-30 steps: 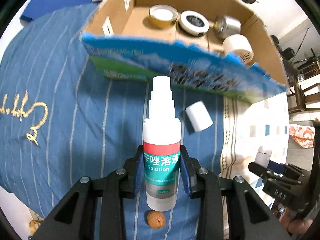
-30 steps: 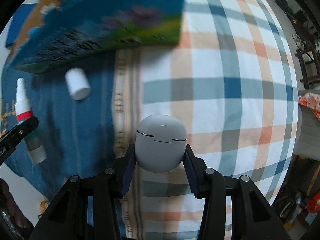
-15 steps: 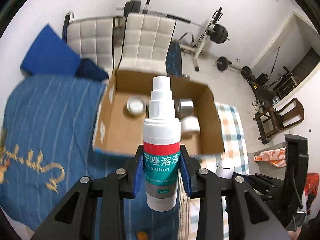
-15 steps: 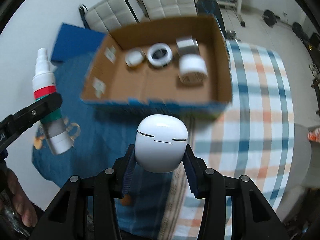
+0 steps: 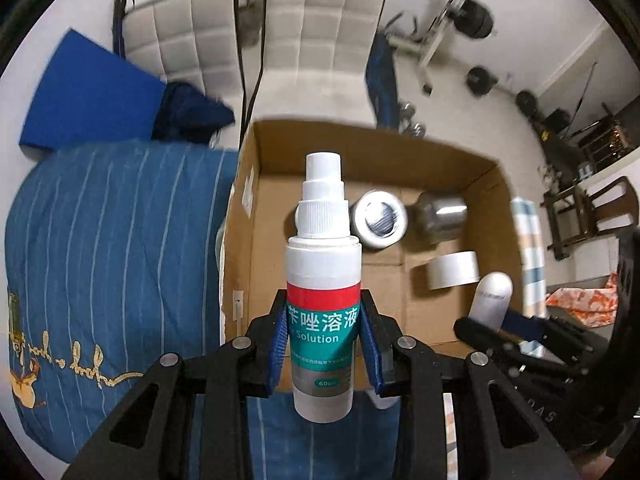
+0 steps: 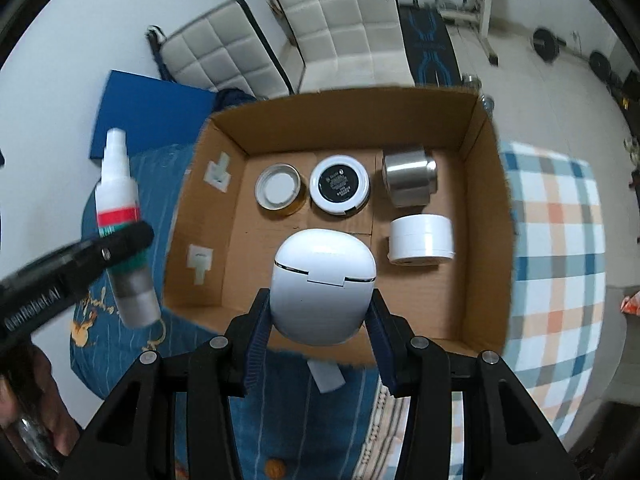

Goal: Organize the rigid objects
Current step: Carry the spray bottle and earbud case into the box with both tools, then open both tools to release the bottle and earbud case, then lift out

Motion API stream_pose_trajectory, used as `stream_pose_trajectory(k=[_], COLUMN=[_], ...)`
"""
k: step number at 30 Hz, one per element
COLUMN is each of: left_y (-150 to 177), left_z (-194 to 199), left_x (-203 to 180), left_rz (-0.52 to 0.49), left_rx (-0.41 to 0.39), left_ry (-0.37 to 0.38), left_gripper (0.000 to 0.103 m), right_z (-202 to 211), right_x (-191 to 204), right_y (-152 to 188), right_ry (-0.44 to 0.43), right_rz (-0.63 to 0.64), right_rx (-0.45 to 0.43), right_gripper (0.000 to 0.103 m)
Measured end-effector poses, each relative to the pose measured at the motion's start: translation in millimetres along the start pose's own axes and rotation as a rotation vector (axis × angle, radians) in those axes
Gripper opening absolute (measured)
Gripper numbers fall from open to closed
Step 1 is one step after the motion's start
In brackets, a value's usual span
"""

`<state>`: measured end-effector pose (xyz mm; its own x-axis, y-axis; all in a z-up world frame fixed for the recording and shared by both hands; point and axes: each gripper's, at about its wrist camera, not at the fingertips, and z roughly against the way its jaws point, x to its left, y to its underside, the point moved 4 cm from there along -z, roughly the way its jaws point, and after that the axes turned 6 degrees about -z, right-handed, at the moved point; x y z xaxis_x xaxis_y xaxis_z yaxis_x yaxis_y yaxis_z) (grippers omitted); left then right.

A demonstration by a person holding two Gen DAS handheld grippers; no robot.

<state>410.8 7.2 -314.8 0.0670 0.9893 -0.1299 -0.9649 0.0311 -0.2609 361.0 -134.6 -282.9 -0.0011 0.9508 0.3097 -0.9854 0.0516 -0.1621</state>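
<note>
Both held up over the open brown cardboard box [image 6: 486, 240] on the bed with the blue striped cover [image 5: 112, 240]

Left gripper [image 5: 325, 344] pinching the white spray bottle with the red and green label [image 5: 323, 280] round its middle. Right gripper [image 6: 318, 316] pinching the smooth white rounded case [image 6: 323, 284] at its sides

Bottle standing long way up between the pads, spray top pointing away toward the far box wall, flat bottom nearest the camera. Case with its round lid end pointing the same way

To do well, probably: go down slow, one at a time, into the bare floor near the front wall. Keep off the round black-and-white tin [image 6: 339, 185], shiny metal jar [image 6: 409, 178] and white tape roll [image 6: 422, 240]. Let go only when low, so nothing rolls or tips
</note>
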Motion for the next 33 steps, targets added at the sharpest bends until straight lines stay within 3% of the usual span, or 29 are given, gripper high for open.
stream_pose_trajectory(k=[9,16,25,33], left_y=[-3.7,0.9,7.8,8.3], left_z=[-85.7,-134.1,-158.1,-156.0], left_x=[-1.8,1.8,13.5,25.4], left_rz=[-0.041,-0.057,-0.011,0.007], left_rx=[0.194,0.317,0.37,0.38], left_ry=[-0.027,-0.066,-0.066,-0.062], left_gripper=[0.03,0.03,0.03,0.03], right_z=[-96.3,-143.2,-179.9,-200.1], right_x=[-5.8,-13.1,-19.9,-23.9], right_y=[-23.8,-29.2,-36.0,-37.0], right_ry=[0.088,0.118,0.15,0.166], right_rz=[-0.02,-0.039,-0.039,-0.034], right_rx=[0.146,0.226,0.283,0.332], right_gripper=[0.048,0.049,0.049,0.049])
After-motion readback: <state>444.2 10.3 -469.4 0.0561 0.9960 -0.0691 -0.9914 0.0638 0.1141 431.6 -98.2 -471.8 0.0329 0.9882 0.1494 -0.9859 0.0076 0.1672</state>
